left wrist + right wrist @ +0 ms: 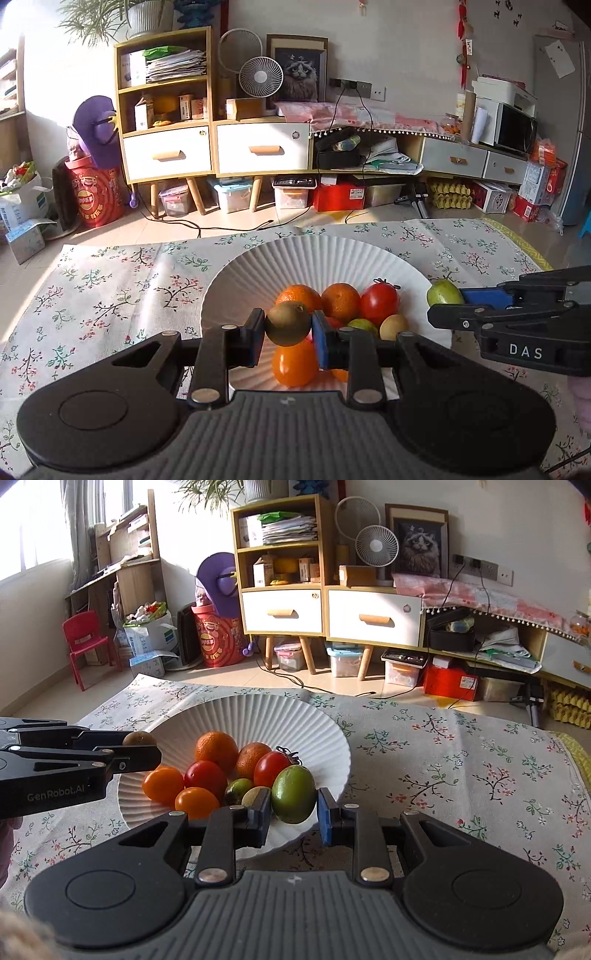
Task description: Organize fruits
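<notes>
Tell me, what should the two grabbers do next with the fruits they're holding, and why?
Probably lower both and let go over the white plate. The left gripper pinches a brown kiwi above the piled fruit, and the right gripper holds a green fruit at the plate's near edge, so both seem ready to join the pile.

Ribbed white paper plate (258, 266), floral cloth tablecloth (110, 288), glossy tomatoes (205, 775)

Plate (332, 738) on the tablecloth (461, 757), fruit pile (221, 771) in it, kiwi (289, 324) above the plate's near side, green fruit (294, 794) at its right edge.
</notes>
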